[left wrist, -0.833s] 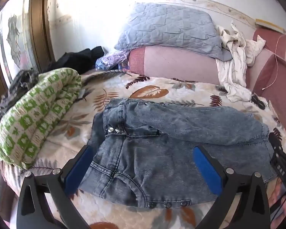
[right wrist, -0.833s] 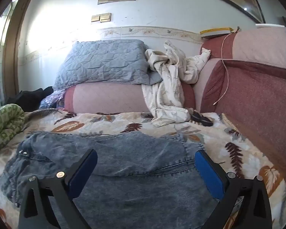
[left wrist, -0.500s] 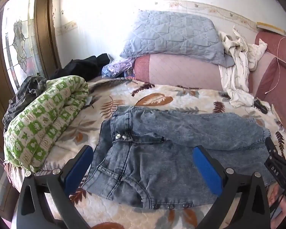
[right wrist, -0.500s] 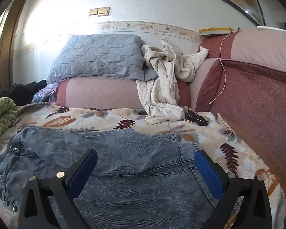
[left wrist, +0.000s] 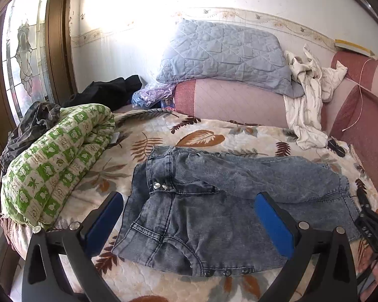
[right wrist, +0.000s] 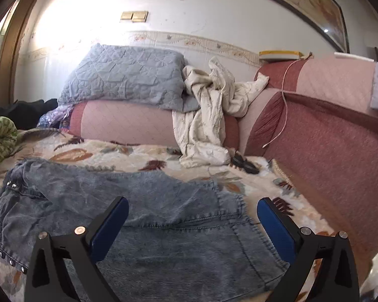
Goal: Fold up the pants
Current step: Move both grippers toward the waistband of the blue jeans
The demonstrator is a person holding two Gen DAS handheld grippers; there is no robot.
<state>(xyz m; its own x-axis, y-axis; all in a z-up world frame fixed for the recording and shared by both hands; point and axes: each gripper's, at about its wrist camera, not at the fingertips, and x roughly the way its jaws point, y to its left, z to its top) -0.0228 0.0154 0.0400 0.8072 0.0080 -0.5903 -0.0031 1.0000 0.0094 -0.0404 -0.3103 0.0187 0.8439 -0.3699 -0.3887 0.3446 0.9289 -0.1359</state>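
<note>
Grey-blue denim pants [left wrist: 214,201] lie folded over on the leaf-print bedspread [left wrist: 199,136], waistband with metal buttons toward the left, leg ends toward the right. My left gripper [left wrist: 189,216] hovers above their near edge, jaws wide open with nothing between the blue pads. In the right wrist view the same pants [right wrist: 143,216] spread across the lower half, and my right gripper [right wrist: 192,222] hangs over the leg end, also wide open and empty. The right gripper's black finger [left wrist: 370,224] shows at the right edge of the left wrist view.
A rolled green-and-white quilt [left wrist: 53,166] lies at the bed's left side with dark clothes [left wrist: 108,93] behind it. A grey-blue pillow [right wrist: 128,80] sits on a pink bolster [right wrist: 128,123]; a cream garment [right wrist: 206,123] drapes beside it. A red padded headboard [right wrist: 327,151] borders the right.
Both grippers have drawn back and up from the pants, so more of the bed and wall shows. The pants lie as before. Both jaws stay wide open.
</note>
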